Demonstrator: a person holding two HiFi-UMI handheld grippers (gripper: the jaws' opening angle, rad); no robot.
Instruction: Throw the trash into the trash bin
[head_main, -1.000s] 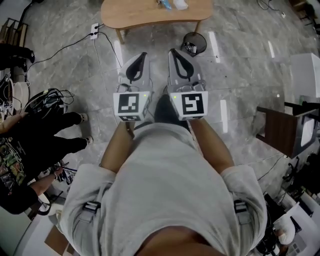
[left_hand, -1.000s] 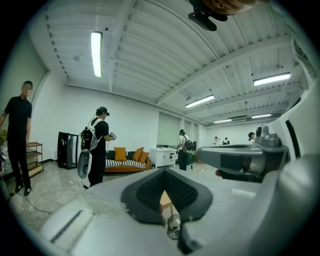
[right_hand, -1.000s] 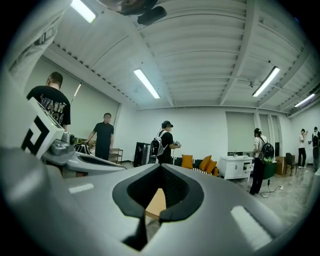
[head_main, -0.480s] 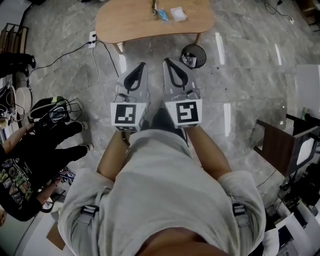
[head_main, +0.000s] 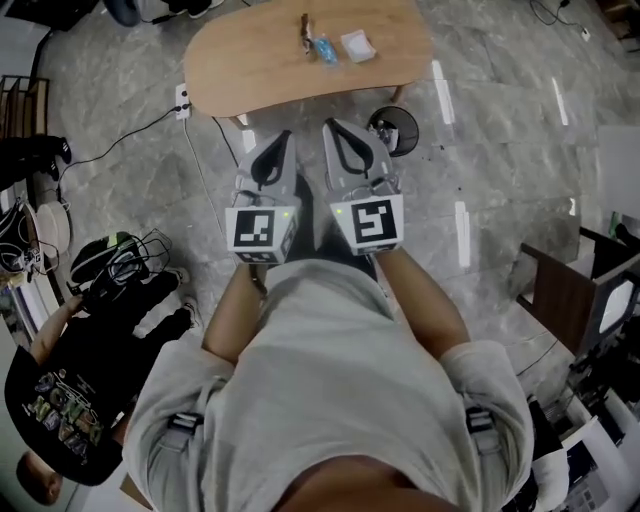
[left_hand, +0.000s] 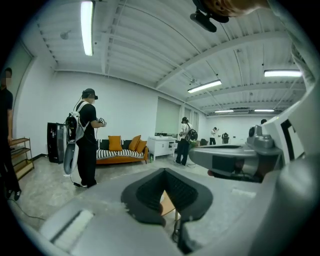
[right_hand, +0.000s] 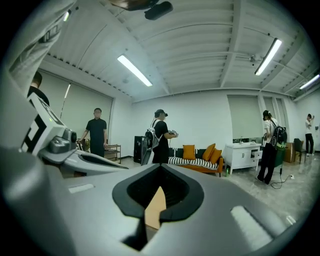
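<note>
Carrying both tools level at chest height, side by side and nearly touching. Left gripper (head_main: 282, 138): jaws narrow, tips meeting, nothing between them. Right gripper (head_main: 332, 126): the same, closed and empty. Each gripper view shows only a sliver of wood through the loop of its pads.

Judgement: closed and tucked together, the tools look carried, with no pick under way.

Task items: the trash lies on the wooden table (head_main: 240, 60), ahead of both tips and well apart from them. A blue wrapper (head_main: 325, 50) lies almost straight ahead of the right tips, a white packet (head_main: 357, 45) just right of it, and a brown stick (head_main: 305, 28) just beyond. The trash bin (head_main: 402, 135), black mesh, stands on the floor (head_main: 500, 150) just right of the right gripper, beside the table's near edge.

Room to move: bare floor lies between the tips and the table edge. To the right of the bin the floor is open. Left of the left gripper lie cables (head_main: 120, 255) and a bystander (head_main: 70, 390), so that side is tighter. The near table edge is what the tips must clear when reaching.
</note>
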